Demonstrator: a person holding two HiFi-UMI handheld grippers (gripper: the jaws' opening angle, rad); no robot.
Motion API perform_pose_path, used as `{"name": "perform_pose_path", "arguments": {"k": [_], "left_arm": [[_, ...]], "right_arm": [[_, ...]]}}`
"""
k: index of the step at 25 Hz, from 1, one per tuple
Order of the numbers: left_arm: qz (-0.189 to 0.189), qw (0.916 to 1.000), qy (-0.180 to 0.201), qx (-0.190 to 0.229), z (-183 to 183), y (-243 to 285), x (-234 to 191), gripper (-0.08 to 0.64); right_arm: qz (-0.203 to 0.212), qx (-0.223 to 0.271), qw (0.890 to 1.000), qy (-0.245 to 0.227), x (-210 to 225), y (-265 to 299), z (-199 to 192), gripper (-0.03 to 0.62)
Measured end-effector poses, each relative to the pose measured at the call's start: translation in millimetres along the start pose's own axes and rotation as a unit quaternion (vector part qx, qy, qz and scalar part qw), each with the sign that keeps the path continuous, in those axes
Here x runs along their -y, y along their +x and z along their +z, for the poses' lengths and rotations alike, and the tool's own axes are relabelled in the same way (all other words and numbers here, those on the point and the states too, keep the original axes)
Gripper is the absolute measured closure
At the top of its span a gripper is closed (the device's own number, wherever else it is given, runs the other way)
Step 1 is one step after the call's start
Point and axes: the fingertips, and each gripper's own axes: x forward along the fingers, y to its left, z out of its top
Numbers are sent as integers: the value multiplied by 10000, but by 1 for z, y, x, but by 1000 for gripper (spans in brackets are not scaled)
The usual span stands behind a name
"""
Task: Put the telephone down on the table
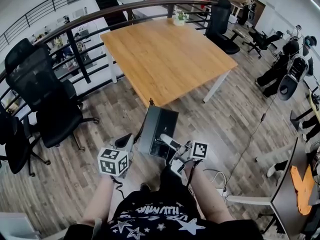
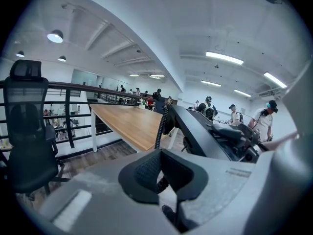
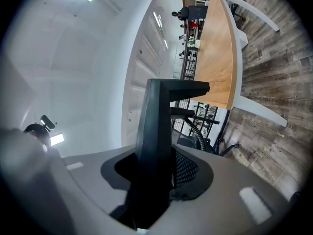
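the telephone [image 1: 159, 129] hangs in the air above the plank floor [image 1: 115, 114], just short of the near corner of the wooden desk [image 1: 165, 54], which lies at 12 o'clock from it. to do this step well, i would carry the set forward over that corner before lowering it. it should come down level, so that its whole base meets the bare wood at once and well in from the edge. the coiled cord [image 2: 160, 126] needs slack and should not end up trapped under the base. i would release only once the weight rests on the desk. the right gripper [image 1: 171, 144] comes in from 5 o'clock, and its jaws are clamped on the dark edge of the telephone, which stands between them as a black slab in the right gripper view. the left gripper [image 1: 126, 143] sits at 8 o'clock, just beside the set's left edge. its jaws look drawn close around the coiled cord, which drops into their gap. both forearms are held low and near the body.
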Motion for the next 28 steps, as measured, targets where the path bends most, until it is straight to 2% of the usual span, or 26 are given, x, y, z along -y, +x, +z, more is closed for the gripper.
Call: {"name": "perform_pose_path", "arguments": {"k": [6, 11, 17, 28], "left_arm": [[171, 9998, -69, -20, 15, 36, -7, 558], [380, 9991, -158, -50, 37, 86, -13, 558], [553, 9980, -271, -119, 57, 147, -12, 558], [1037, 9938, -404, -88, 99, 223, -20, 558]], "right_arm": [[9, -220, 9998, 20, 20, 7, 37, 431], [118, -413, 9990, 143, 37, 16, 89, 431], [145, -752, 9971, 45, 61, 21, 154, 431], [254, -1114, 9933, 142, 93, 29, 250, 431]]}}
